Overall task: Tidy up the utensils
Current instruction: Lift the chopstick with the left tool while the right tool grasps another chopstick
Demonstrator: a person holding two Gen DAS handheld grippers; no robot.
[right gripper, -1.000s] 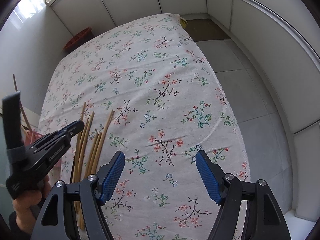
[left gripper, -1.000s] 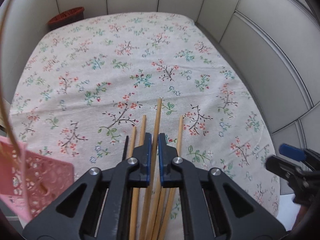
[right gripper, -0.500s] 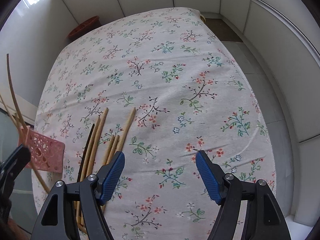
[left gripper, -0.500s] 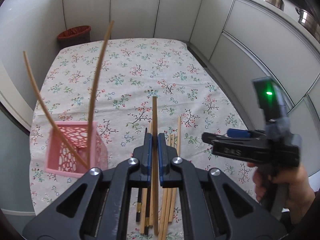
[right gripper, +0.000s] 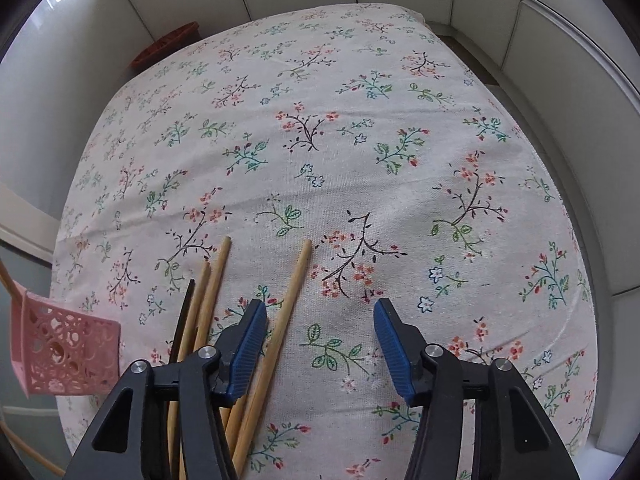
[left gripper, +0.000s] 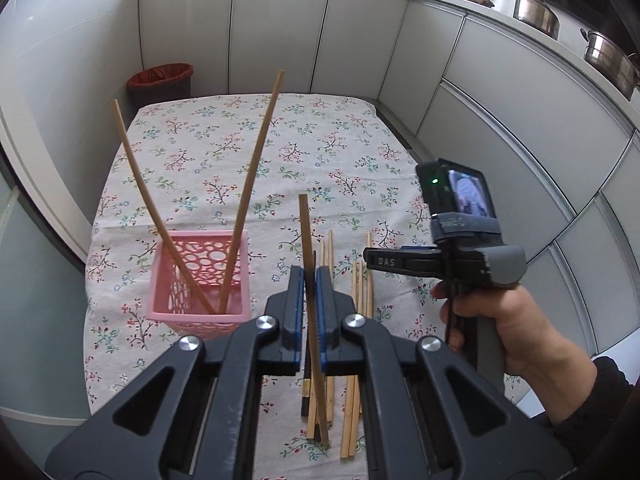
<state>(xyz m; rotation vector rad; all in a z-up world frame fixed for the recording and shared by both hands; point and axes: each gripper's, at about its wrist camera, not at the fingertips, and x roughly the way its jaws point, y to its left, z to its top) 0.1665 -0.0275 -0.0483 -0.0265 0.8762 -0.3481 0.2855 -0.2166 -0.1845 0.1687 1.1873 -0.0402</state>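
L gripper (left gripper: 308,280) fingers clamp one bamboo chopstick (left gripper: 305,232), lifted above counter (left gripper: 328,152) nr its near edge. Pink basket (left gripper: 199,280) at near-left w/ 2 chopsticks leaning inside. R gripper (right gripper: 320,344) fingers spread wide, holding nothing, over loose chopsticks (right gripper: 208,304) on the cloth.

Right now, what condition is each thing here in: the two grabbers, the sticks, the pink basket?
left gripper: shut on one chopstick, lifted.
right gripper: open, empty, over the tablecloth.
pink basket: upright, holding two leaning chopsticks.
loose chopsticks: lying flat on the cloth.
dark chopstick: lying among them.
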